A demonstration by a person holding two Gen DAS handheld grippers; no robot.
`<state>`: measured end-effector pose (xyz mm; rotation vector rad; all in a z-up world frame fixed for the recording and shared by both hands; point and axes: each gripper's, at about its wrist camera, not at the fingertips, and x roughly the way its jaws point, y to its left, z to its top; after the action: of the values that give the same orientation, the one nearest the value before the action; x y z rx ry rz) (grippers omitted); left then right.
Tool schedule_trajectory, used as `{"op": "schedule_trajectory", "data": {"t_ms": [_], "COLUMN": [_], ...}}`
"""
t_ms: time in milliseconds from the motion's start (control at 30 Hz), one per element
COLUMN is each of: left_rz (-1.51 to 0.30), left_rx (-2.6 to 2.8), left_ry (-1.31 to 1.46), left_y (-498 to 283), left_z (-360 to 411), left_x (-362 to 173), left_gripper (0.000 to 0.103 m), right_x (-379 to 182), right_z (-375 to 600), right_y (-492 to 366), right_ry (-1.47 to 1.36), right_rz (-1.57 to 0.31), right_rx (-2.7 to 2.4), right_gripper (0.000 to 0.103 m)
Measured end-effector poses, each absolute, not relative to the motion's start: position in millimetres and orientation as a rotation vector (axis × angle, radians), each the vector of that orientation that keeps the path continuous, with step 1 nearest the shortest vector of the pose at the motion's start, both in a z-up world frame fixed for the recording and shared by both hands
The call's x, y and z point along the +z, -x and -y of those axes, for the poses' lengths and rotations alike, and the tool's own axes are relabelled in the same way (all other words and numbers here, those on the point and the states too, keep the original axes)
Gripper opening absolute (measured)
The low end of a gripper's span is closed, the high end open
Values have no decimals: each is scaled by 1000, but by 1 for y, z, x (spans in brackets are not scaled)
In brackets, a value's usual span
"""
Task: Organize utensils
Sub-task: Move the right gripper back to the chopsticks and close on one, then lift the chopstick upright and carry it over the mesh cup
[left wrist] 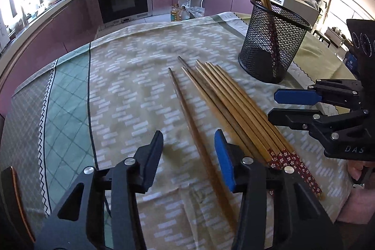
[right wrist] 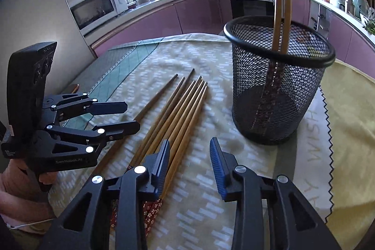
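Two chopsticks [right wrist: 282,4] already stand tips-up in the mesh holder [right wrist: 279,90], which sits at the far right of the cloth-covered surface [left wrist: 121,76], so the loose chopsticks [left wrist: 234,109] lying side by side look like the remaining work. The left gripper [left wrist: 188,161] hovers with fingers spread astride the single stray chopstick [left wrist: 187,109], seemingly lined up to pinch it. The right gripper [right wrist: 189,168], fingers also spread and empty, waits just over the bundle's patterned ends.
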<state>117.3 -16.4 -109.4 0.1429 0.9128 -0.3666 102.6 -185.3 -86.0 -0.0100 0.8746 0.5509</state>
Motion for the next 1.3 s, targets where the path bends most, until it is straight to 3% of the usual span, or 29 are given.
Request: {"op": "schedule_trajectory", "data": {"t_ms": [200,467,933,1000,1100,1300], "left_rz": [-915,-920,-929,-928,-932,-926], "left_rx": [-363,-363,-357,-352,-358,-345], "left_ry": [-138,-139,-160,-156,-124,-86], "left_y": [-117,-120,-135,-137,-138,-137], "left_z": [18,16,26,26,24,23], "left_x": [-109,-109,-110,-110,-110,-111], "left_gripper": [42,32,31,28,12,11], "right_x": [-91,-92,-94,-94,-95,-94], "right_z": [182,181,167,168,172,178], "right_y": [-104,-107,-119,-120,-122,-120], "right_ry": [19,39,95,82,46,4], "right_rz": [-888,-890,-885,-886,-893,-896], "right_rx": [535,509,458,460,468,481], "right_gripper": [31,30,21,16,8,6]}}
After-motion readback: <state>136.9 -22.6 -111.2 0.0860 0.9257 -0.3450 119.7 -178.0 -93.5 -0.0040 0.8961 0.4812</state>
